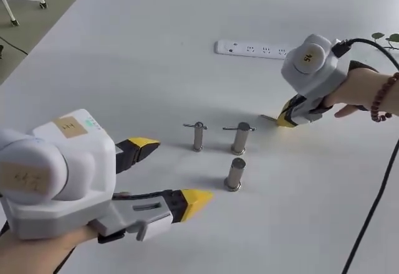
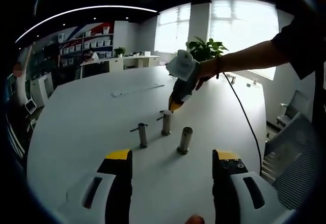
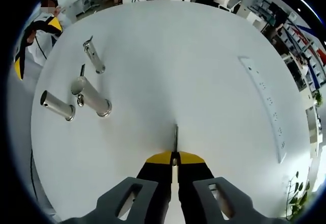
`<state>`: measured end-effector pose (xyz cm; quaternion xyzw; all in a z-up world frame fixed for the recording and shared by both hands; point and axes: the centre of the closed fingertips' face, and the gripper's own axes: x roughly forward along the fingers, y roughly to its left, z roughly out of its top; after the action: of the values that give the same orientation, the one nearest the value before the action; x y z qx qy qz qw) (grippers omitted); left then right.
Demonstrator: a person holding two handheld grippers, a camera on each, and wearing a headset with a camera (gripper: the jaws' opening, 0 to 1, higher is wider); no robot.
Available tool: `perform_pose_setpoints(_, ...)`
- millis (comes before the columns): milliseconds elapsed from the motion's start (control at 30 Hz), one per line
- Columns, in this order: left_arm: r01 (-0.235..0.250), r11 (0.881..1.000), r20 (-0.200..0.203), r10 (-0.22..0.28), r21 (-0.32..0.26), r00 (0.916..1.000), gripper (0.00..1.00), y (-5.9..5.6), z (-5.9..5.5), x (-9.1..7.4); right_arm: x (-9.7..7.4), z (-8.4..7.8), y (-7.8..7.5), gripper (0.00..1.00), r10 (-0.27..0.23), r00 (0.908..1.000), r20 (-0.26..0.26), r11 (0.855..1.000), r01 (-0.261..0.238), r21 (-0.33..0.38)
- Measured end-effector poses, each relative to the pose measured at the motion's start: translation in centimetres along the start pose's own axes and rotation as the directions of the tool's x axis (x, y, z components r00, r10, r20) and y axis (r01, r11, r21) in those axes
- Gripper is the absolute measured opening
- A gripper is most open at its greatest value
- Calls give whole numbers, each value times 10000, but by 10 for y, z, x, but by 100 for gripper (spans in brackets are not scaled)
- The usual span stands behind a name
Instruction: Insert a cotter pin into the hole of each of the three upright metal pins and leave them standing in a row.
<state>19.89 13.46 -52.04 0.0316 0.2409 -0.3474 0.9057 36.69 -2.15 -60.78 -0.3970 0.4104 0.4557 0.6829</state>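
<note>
Head view: I see three metal pins (image 1: pixel 234 174) upright in the middle of the table (image 1: pixel 156 56); the two far ones carry cotter pins (image 1: pixel 189 126) crosswise near their tops; the third stands just nearer. My left gripper (image 1: pixel 174 171) sits near-left, jaws wide; my right gripper (image 1: pixel 283 121), just right of the pins, pinches another cotter pin (image 3: pixel 176 135).

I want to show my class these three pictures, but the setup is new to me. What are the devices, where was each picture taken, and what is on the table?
No robot: a person works two handheld two-jaw grippers. One picture comes from a headset camera, the two round ones from cameras on the grippers. On the white table stand three metal pins; two already carry cotter pins. The left gripper is open and empty; the right gripper pinches another cotter pin.
</note>
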Motion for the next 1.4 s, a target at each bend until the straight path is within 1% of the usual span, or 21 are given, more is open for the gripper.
perform_pose_setpoints(33,-12,10000,-32,12,-43,10000,63,0,-1,0,0,-1,0,0,-58,10000,-60,9999,57,-141)
perform_pose_setpoints(67,-16,10000,-71,16,-51,10000,63,1,-2,0,1,-2,-3,0,-81,9999,-73,9997,80,-220)
perform_pose_setpoints(167,-44,10000,-128,43,-56,9999,63,1,-3,0,1,-2,-7,0,-120,9999,59,9999,121,-29)
perform_pose_setpoints(233,-56,10000,-127,55,-54,9999,63,1,-2,0,-1,-2,-7,0,-153,9997,198,9999,153,-27)
perform_pose_setpoints(300,-65,10000,-109,65,-58,9999,63,2,-1,0,-5,-3,-7,0,-333,9991,253,9994,336,-129)
perform_pose_setpoints(433,-93,9999,-68,92,-94,9999,63,3,2,-1,-18,2,-6,0,-547,9965,630,9982,561,-204)
perform_pose_setpoints(500,-73,9999,-76,72,-93,9999,62,2,3,-1,-24,5,-5,0,-646,9953,723,9973,670,-313)
perform_pose_setpoints(600,-68,9999,-92,67,-91,9999,62,3,5,-1,-36,14,-5,0,-904,9899,1092,9953,937,-259)
perform_pose_setpoints(633,-81,9999,-93,80,-110,9999,61,3,5,-1,-35,16,-9,0,-954,9879,1219,9946,996,-288)
perform_pose_setpoints(767,-137,9999,-10,137,-88,9999,57,3,8,-2,-52,31,8,0,-912,9819,1660,9924,1035,-667)
perform_pose_setpoints(867,-105,9995,2,105,-288,9999,55,2,8,-1,-64,44,27,0,-729,9759,2055,9898,961,-1048)
perform_pose_setpoints(900,-49,9993,-54,47,-359,10000,53,0,7,-2,-67,47,31,0,-678,9746,2134,9891,937,-1139)
perform_pose_setpoints(967,-5,9991,-100,1,-420,9999,51,-1,7,-2,-68,54,38,0,-521,9690,2417,9859,884,-1418)
perform_pose_setpoints(1000,12,9990,-115,-17,-446,9999,50,-1,7,-2,-70,56,43,0,-478,9678,2473,9853,863,-1475)
perform_pose_setpoints(1133,72,9978,-125,-81,-664,9999,44,-2,8,-2,-82,71,68,0,-205,9569,2896,9751,831,-2055)
perform_pose_setpoints(1167,57,9977,-152,-67,-672,9999,43,-2,8,-2,-83,72,70,0,-191,9559,2929,9747,830,-2075)
perform_pose_setpoints(1200,49,9980,-193,-61,-637,9998,42,-1,9,-3,-84,75,73,0,-149,9523,3048,9727,845,-2162)
perform_pose_setpoints(1233,44,9978,-208,-58,-654,9998,41,-1,9,-3,-84,77,75,0,-89,9506,3103,9707,827,-2255)
perform_pose_setpoints(1267,55,9973,-204,-70,-729,9998,41,-2,10,-3,-86,80,80,0,-54,9470,3213,9685,848,-2339)
perform_pose_setpoints(1333,157,9963,-128,-169,-845,9998,41,-3,13,-3,-90,84,90,0,42,9430,3326,9654,829,-2472)
perform_pose_setpoints(1400,284,9947,-19,-288,-985,9996,38,-5,17,-3,-92,87,98,0,114,9414,3370,9619,817,-2609)
